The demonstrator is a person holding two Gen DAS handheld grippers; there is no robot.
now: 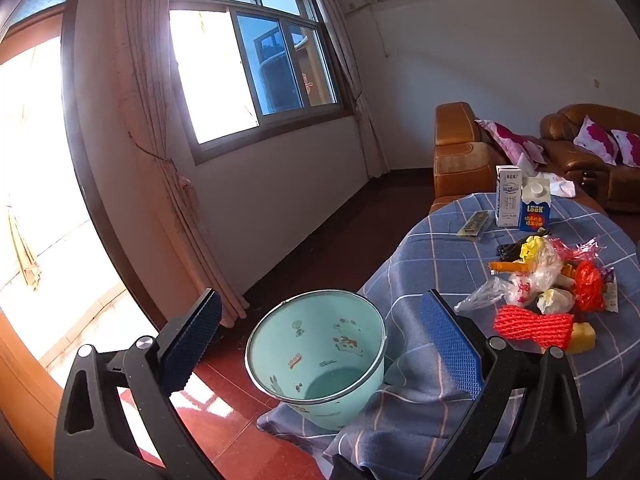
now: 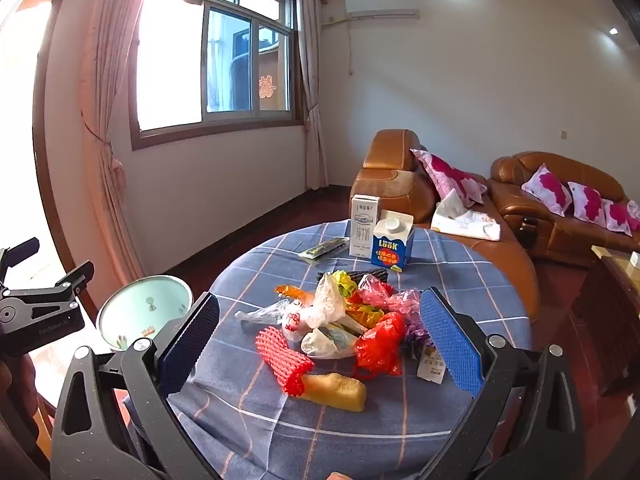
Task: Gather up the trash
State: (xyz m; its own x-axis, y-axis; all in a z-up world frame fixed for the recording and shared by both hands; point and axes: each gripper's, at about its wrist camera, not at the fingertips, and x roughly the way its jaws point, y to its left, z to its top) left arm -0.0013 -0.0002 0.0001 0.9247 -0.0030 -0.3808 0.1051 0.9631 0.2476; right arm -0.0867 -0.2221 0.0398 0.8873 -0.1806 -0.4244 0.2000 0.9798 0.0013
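Right wrist: trash pile (image 2: pixel 340 328) between hand-held gripper (image 2: pixel 320 338) fingers.

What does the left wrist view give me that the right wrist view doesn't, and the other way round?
Only the left wrist view looks down into the mint bin: it holds no trash yet and sits against the draped blue checked tablecloth. Only the right wrist view shows the left gripper from outside, beside the bin, plus a small white label at the pile's right edge. Both show the trash pile, the red foam net, the yellow sponge, two cartons at the back, and open jaws holding nothing.
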